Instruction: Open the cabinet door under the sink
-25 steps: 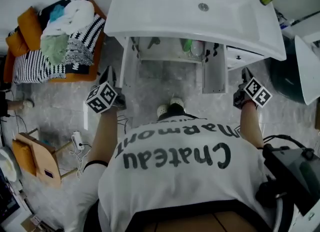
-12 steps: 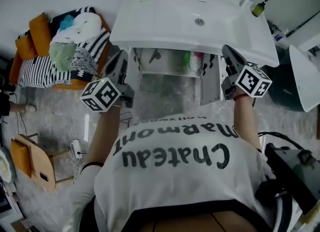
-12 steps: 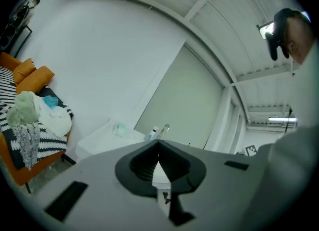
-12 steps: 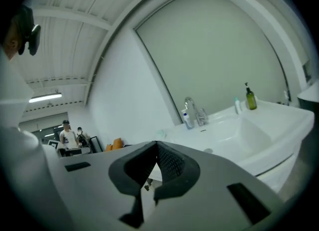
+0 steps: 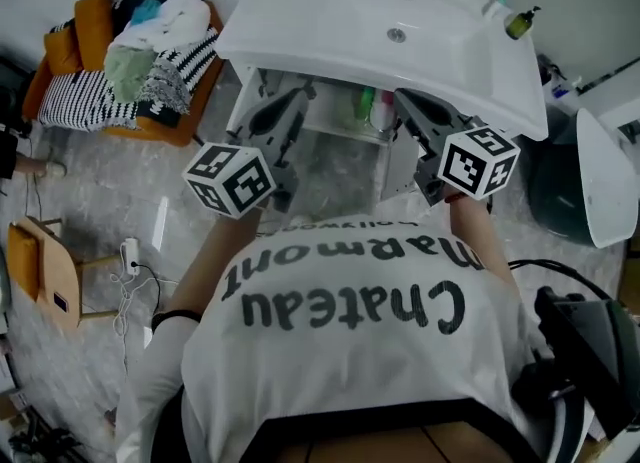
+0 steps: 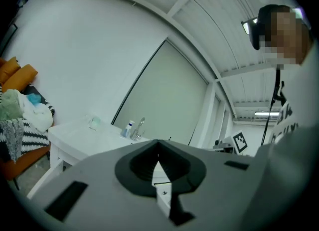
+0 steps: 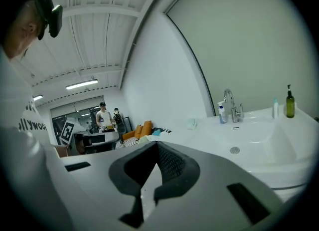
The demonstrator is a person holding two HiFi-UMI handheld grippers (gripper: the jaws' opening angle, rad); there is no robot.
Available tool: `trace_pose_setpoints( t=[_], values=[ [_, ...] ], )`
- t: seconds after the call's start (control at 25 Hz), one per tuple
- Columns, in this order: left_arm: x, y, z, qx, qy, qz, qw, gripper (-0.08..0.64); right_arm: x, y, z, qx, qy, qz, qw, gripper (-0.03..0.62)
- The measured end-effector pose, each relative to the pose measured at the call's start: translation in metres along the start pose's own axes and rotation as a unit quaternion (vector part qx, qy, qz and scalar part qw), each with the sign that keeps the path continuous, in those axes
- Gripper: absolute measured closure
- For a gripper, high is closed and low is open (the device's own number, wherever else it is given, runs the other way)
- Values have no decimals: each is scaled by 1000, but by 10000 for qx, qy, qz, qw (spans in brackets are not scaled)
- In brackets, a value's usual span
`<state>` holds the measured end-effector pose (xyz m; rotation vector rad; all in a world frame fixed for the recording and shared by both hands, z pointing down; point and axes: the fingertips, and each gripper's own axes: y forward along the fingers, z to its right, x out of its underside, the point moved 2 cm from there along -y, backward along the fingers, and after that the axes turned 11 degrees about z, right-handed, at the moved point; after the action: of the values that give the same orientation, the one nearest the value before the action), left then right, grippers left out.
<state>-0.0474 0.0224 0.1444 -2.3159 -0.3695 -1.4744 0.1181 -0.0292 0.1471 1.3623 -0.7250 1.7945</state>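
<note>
Bottles [image 5: 372,108] inside open under-sink cabinet [image 5: 244,103]; left gripper [image 5: 298,99] and right gripper [image 5: 402,101] fingers together, empty.

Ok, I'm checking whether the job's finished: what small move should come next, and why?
Probably nothing more to open; just draw the left tool and right tool back. Both are shut and empty, raised by the sink, and the cabinet doors stand open, with bottles showing inside.
</note>
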Motion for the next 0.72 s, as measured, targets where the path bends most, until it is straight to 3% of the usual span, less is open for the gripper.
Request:
trace_pose_setpoints(
  t=[0.2,0.44,0.72],
  values=[
    [2,-8,7,-282,73,107,9995,551,11,-9,-2,-180,167,-160,9996,581],
    [3,-11,13,-431,153,178,9988,551,23,-13,1,-259,-166,-461,9985,581],
    [5,-17,7,-539,132,157,9983,551,22,-6,-2,-346,-354,-452,9978,581]
  ],
)
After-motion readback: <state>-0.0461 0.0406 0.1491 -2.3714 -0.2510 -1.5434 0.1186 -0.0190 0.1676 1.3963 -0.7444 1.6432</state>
